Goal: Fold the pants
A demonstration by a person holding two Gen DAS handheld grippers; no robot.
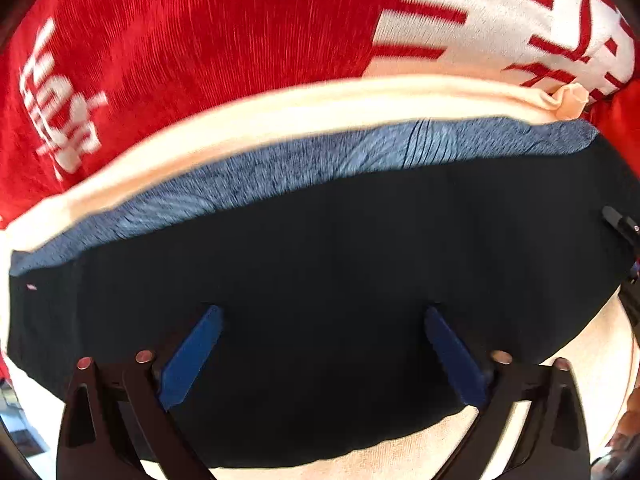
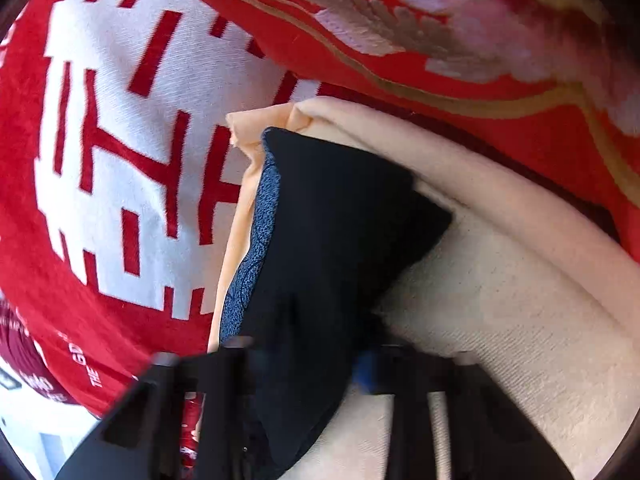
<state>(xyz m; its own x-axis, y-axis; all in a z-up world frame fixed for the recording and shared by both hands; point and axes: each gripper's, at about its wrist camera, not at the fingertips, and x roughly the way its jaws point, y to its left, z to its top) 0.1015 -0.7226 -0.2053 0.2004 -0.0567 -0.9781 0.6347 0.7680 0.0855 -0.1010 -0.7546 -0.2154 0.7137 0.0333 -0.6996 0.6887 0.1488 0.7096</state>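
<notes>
Dark navy pants [image 1: 320, 248] with a blue-grey heathered waistband [image 1: 304, 164] lie on a cream garment [image 1: 248, 120] over a red blanket. My left gripper [image 1: 322, 312] is open, its blue-padded fingers [image 1: 192, 356] spread wide just above the dark cloth and holding nothing. In the right wrist view the pants [image 2: 336, 208] rise in a fold. My right gripper [image 2: 308, 356] is blurred, and dark cloth runs between its fingers; it looks shut on the pants' edge. Its tip shows at the right rim of the left wrist view [image 1: 620, 224].
The red blanket with white lettering [image 1: 168, 40] [image 2: 120, 152] covers the surface. A red embroidered floral quilt [image 2: 460, 28] lies at the far side. The cream garment [image 2: 500, 280] spreads under and to the right of the pants.
</notes>
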